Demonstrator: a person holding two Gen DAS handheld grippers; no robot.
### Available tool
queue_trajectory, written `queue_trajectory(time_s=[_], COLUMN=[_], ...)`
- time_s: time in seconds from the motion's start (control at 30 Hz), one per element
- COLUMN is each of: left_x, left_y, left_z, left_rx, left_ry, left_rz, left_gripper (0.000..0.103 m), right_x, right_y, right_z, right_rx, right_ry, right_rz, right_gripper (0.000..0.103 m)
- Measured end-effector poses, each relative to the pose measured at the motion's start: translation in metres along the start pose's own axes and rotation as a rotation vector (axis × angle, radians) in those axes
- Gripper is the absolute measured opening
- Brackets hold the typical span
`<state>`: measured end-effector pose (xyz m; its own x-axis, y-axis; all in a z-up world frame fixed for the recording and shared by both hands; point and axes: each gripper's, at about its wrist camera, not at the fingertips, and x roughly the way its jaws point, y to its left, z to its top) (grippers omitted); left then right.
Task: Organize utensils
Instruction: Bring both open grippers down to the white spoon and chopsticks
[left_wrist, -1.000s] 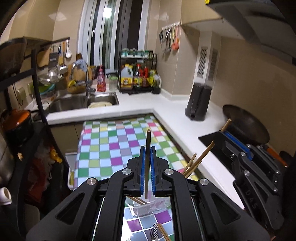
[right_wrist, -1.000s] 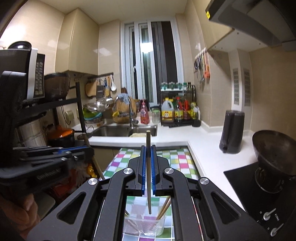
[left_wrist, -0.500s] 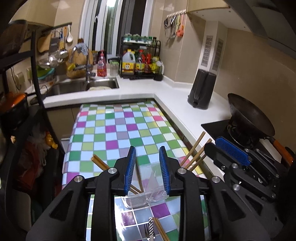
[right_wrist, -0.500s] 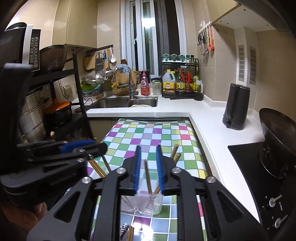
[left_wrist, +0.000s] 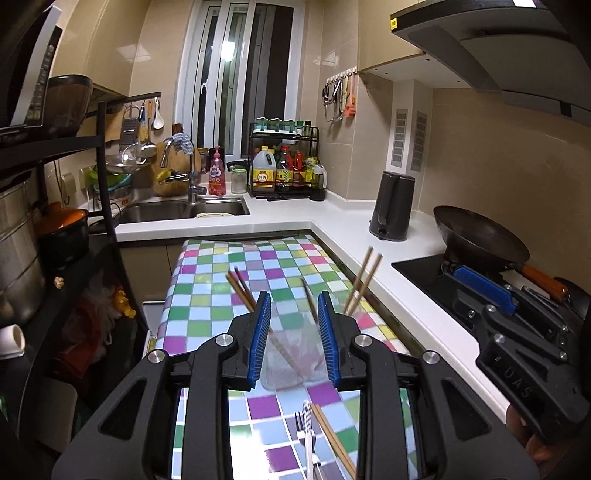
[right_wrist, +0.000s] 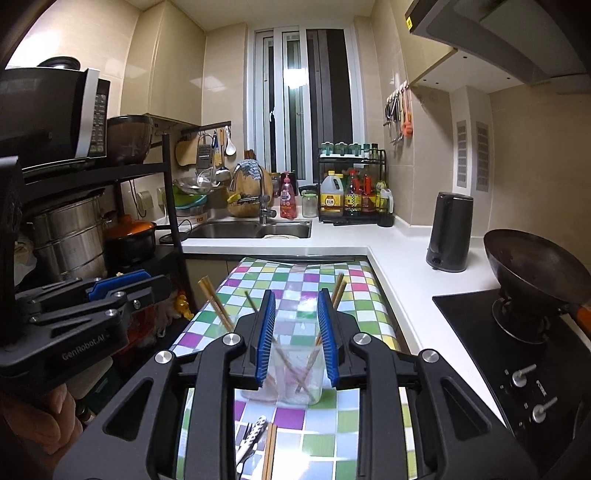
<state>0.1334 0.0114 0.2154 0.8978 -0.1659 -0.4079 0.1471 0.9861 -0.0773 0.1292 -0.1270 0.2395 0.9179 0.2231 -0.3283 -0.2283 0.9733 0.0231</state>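
Note:
A clear plastic container (left_wrist: 291, 363) stands on the checkered tablecloth (left_wrist: 207, 291) with several wooden chopsticks (left_wrist: 364, 282) leaning out of it. My left gripper (left_wrist: 293, 295) hovers just in front of it, open, nothing between its blue pads (left_wrist: 258, 339). In the right wrist view the same container (right_wrist: 295, 373) and chopsticks (right_wrist: 216, 304) sit beyond my right gripper (right_wrist: 295, 293), which is also open and holds nothing. A fork (left_wrist: 307, 435) and a pair of chopsticks (left_wrist: 332, 441) lie on the cloth below the grippers, the fork (right_wrist: 251, 437) left of the chopstick pair (right_wrist: 271, 448).
A white counter (left_wrist: 354, 229) wraps the back and right with a dark kettle (left_wrist: 391, 206), a wok (left_wrist: 480, 236) on the hob, a sink (left_wrist: 184, 210) and a bottle rack (left_wrist: 284, 166). A black shelf with pots (right_wrist: 70, 236) stands at the left.
A second ago each gripper was shut on one upright chopstick. Both opened, the chopsticks dropped into the container, and both grippers have drawn back a little from it.

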Motion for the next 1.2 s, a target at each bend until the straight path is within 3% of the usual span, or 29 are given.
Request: queue_trajectory(time_s=[0.13,0.23,0.33,0.4,0.53,0.67,0.93,1.2], left_x=[-0.012,-0.018,-0.018,-0.014,-0.009,-0.012,-0.005,-0.001], left_y=[-0.004,-0.006,-0.007,-0.008,-0.008,-0.005,0.006,0.011], left_z=[-0.031,-0.058,-0.086,-0.104,-0.138,-0.162,-0.179,-0.187], left_rx=[0.016,0.028,0.028,0.031,0.029,0.031,-0.008,-0.035], left_ry=[0.014,0.047,0.087,0.117,0.154,0.144,0.170,0.177], left_rz=[-0.006,-0.018,-0.025,-0.023,-0.025,-0.005,0.027,0.035], left_gripper=[0.025,0.015,0.014,0.013,0.013,0.013,0.013,0.013], right_x=[-0.022,-0.028,-0.032,-0.033,-0.033,-0.033,-0.034,-0.027], right_y=[0.001,-0.001,-0.007,-0.012,-0.017,-0.025,-0.029,-0.019], right_z=[-0.024,-0.044,-0.067,-0.087,-0.120,-0.145,-0.178,-0.189], right_rx=[0.018,0.039,0.078,0.107,0.117,0.125,0.151,0.132], right_ry=[0.006,0.037,0.072,0.106,0.160,0.198,0.230,0.252], right_rz=[0.001,0.017,0.015,0.011,-0.006,-0.031,-0.075,-0.054], right_gripper=[0.025,0.025,0.017,0.012,0.012,0.012,0.008,0.006])
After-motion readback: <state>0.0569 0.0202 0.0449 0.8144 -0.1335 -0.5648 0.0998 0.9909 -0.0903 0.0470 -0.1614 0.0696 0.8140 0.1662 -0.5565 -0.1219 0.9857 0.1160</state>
